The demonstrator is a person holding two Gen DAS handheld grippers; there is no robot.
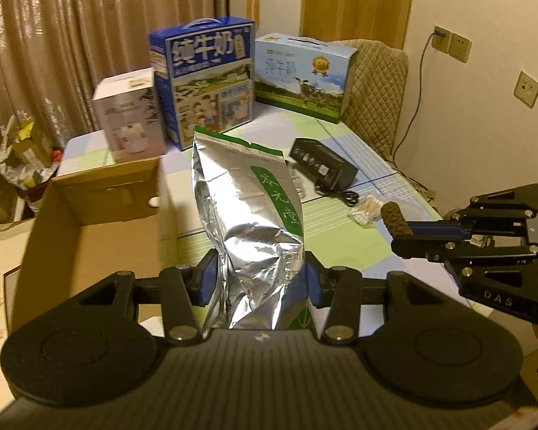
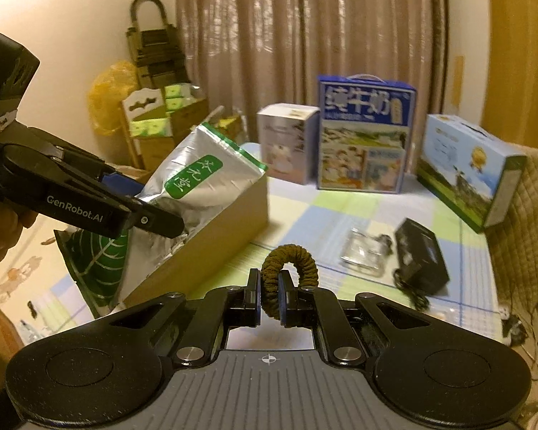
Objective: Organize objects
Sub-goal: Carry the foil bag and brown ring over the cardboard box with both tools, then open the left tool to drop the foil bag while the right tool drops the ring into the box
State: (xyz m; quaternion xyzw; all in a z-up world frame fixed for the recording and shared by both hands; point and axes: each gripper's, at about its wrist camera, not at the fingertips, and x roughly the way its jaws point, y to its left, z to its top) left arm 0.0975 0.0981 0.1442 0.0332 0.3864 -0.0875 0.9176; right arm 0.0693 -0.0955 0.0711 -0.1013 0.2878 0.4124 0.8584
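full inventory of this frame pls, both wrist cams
foil bag: 1, silver with green label, in left gripper, over the cardboard box
cardboard box: 1, brown, open, table's left edge
braided ring: 1, olive-brown, in right gripper
milk cartons: 2, blue, far end of table
white box: 1, beside the taller carton
black adapter: 1, with cable, on table
cotton swabs: small pile, near adapter
left gripper: black, shut
right gripper: black, shut

A home room: beige curtains (image 1: 71, 36), a quilted chair (image 1: 376, 86), milk gift cartons (image 1: 204, 79) on a checked-cloth table (image 1: 340, 136).
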